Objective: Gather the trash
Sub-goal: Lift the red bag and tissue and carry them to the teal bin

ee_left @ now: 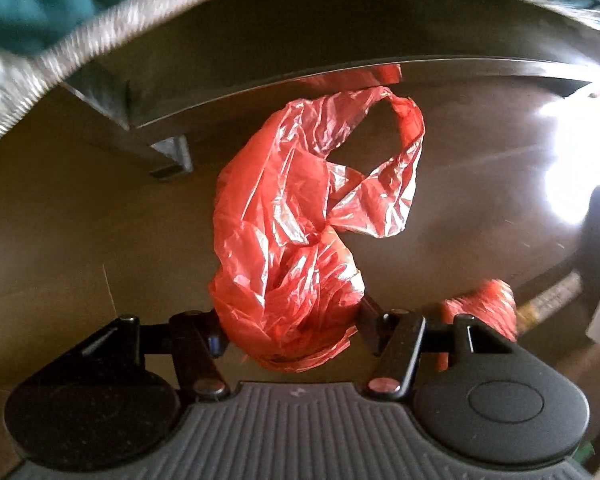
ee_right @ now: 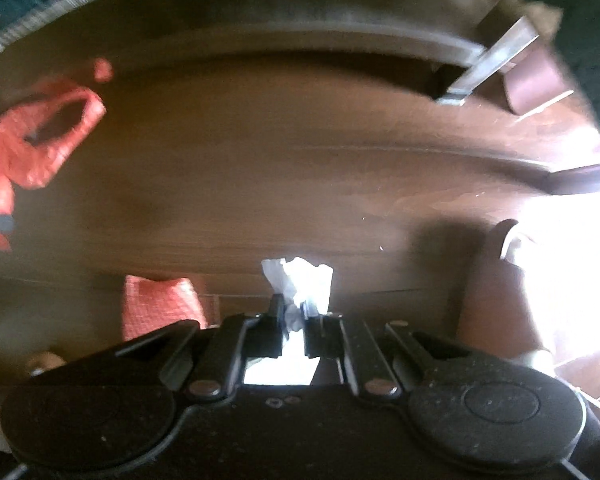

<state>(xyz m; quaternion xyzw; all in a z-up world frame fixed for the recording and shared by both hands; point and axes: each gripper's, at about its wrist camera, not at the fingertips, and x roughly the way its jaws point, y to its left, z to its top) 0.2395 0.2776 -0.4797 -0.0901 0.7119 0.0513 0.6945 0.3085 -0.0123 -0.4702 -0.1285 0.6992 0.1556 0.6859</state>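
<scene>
A crumpled red plastic bag (ee_left: 300,216) hangs over the brown floor with its handle loop spread out. My left gripper (ee_left: 296,336) is shut on the bag's bunched lower end, which fills the space between the fingers. In the right wrist view my right gripper (ee_right: 294,308) is shut on a crumpled piece of white paper (ee_right: 300,276), whose top sticks out past the fingertips. The same red plastic bag (ee_right: 32,144) shows at the left edge of that view. A second red piece (ee_right: 160,304) lies on the floor just left of the right gripper; it also shows as the red piece (ee_left: 484,304).
A low table with a shiny edge (ee_left: 340,72) and a metal leg (ee_left: 172,152) stands ahead; its other leg (ee_right: 492,60) appears in the right wrist view. A grey rug edge (ee_left: 40,68) curves at upper left. Sun glare (ee_left: 572,160) washes out the floor at right.
</scene>
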